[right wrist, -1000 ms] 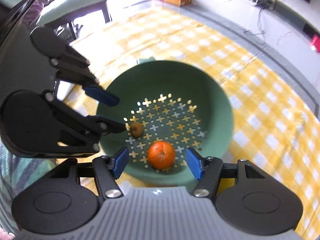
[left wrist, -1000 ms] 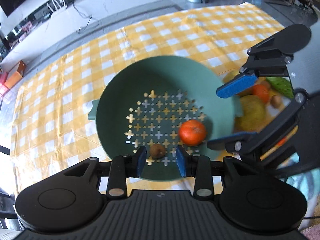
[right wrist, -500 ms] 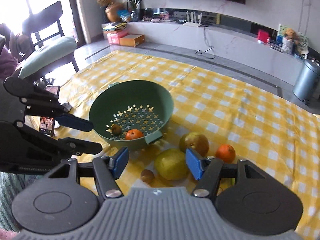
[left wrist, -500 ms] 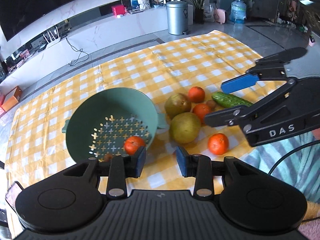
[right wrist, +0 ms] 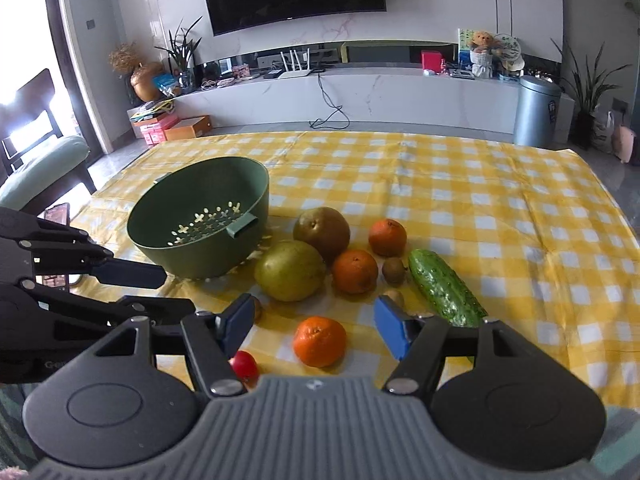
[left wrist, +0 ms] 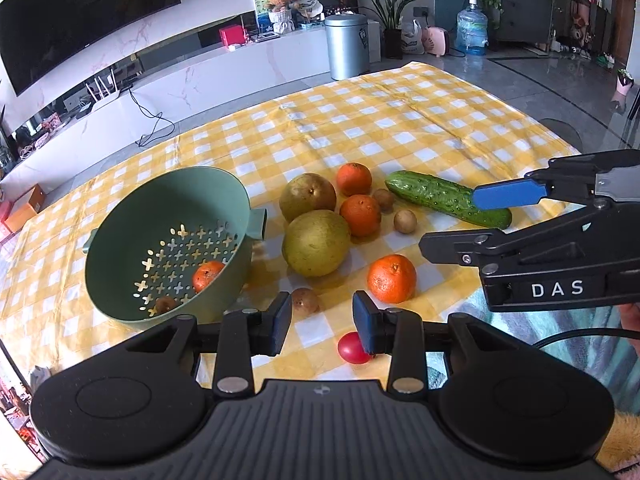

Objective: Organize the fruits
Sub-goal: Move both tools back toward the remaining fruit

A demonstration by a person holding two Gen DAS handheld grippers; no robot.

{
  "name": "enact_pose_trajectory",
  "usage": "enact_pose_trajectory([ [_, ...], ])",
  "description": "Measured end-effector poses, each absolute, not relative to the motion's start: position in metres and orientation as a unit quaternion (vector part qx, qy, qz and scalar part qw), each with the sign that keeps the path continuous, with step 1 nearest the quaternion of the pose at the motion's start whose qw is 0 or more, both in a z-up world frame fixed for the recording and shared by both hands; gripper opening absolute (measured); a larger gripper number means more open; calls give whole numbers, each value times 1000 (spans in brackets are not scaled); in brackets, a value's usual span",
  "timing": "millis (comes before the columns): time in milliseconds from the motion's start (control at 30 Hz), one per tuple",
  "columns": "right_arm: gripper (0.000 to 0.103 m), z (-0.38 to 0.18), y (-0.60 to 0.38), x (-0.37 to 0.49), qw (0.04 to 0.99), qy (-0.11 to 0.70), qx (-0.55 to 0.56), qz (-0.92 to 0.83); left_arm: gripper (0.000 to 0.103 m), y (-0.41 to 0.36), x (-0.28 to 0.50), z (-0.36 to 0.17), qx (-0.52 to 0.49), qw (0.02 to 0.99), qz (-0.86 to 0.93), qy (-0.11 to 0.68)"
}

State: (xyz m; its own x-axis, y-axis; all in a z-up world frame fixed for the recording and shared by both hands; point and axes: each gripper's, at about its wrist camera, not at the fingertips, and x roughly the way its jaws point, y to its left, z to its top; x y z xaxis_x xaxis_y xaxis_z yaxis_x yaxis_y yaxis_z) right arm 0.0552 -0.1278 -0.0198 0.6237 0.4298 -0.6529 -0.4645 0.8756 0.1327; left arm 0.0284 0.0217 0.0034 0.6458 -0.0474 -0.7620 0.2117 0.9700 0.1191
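My yellow checked cloth (left wrist: pixel 400 128) carries everything. The green colander (left wrist: pixel 120 240) is my landmark: inside it lie one orange (left wrist: pixel 207 275) and a small brown fruit (left wrist: pixel 165 304). Just right of it sit two pears (left wrist: pixel 316 242), with three more oranges (left wrist: pixel 360 214) and the cucumber (left wrist: pixel 436 196) beyond them. My left gripper (left wrist: pixel 322 322) hangs slack and empty near the colander's front. My right gripper (right wrist: pixel 314 322) is opening, nothing pinched, above the nearest orange (right wrist: pixel 319 340).
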Motion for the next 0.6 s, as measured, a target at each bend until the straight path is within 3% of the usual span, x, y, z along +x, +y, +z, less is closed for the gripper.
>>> enact_pose_trajectory([
  [600,64,-72,-122,79,892,383,-14,240,42,35,57,-46,70,897,-53,434],
])
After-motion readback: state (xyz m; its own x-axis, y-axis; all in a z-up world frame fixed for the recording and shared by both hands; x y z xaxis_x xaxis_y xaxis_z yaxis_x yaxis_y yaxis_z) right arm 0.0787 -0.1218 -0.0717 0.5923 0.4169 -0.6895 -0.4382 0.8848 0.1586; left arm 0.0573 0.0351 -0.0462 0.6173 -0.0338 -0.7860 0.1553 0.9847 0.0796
